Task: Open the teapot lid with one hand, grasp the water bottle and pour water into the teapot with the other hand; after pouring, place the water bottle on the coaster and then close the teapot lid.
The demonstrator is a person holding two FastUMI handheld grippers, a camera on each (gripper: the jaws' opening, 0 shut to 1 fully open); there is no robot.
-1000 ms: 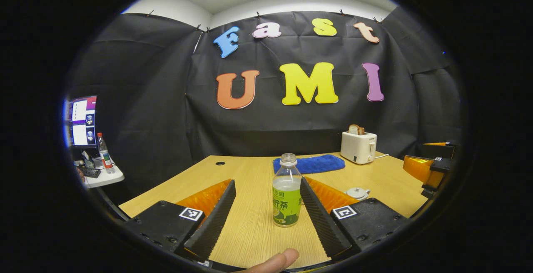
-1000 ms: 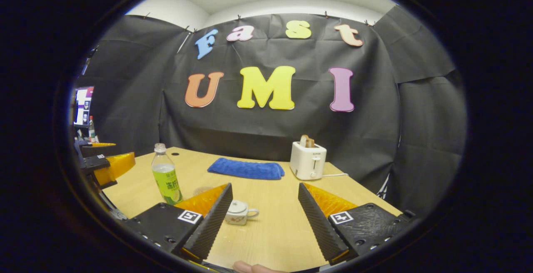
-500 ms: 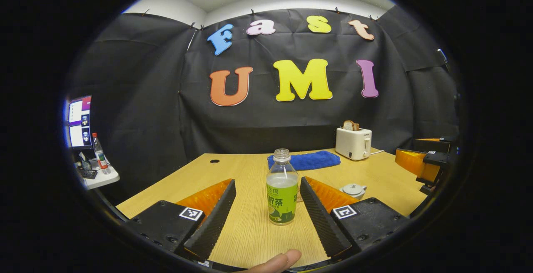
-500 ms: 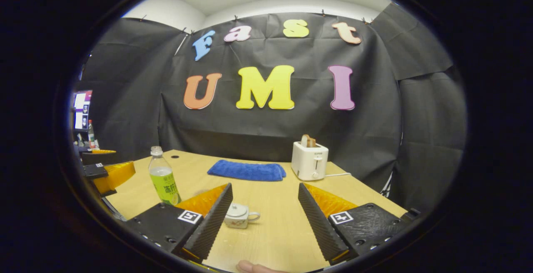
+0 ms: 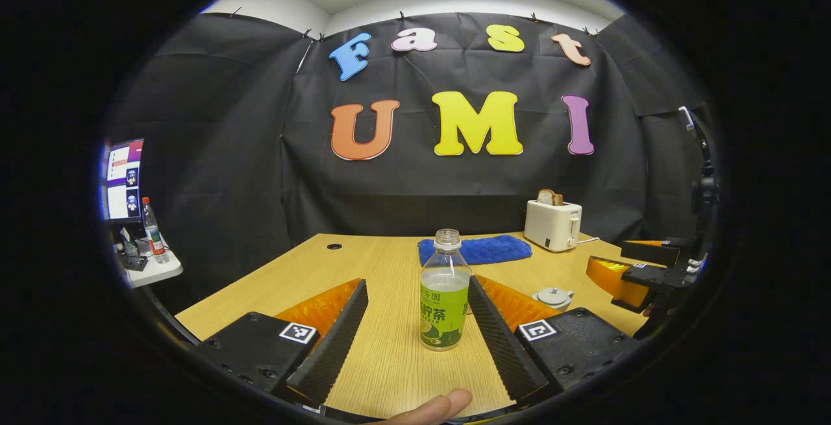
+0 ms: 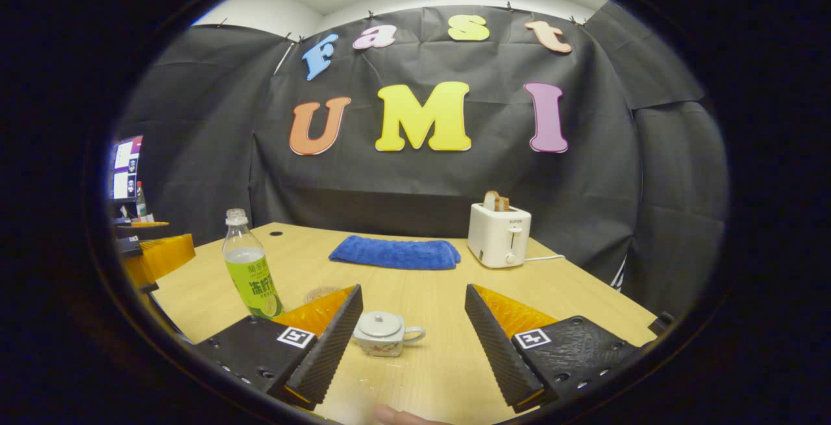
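Nothing of the task looks done yet; both approaches are only lined up. In the left gripper view, the left gripper [image 5: 415, 321] is spread wide, and the clear plastic water bottle with a green label [image 5: 444, 295] stands upright on the pale wooden tabletop [image 5: 389, 360] between its fingers, uncapped and ungrasped. In the right gripper view, the right gripper [image 6: 412, 331] is likewise spread, with the small white ceramic teapot [image 6: 383, 333] just beyond its left finger, lid on. The round woven coaster [image 6: 319, 294] lies bare behind it. Farther back rest a folded blue towel [image 6: 395, 253] and a white toaster [image 6: 498, 235]. Lifting the lid, pouring, setting the bottle down and closing all remain.
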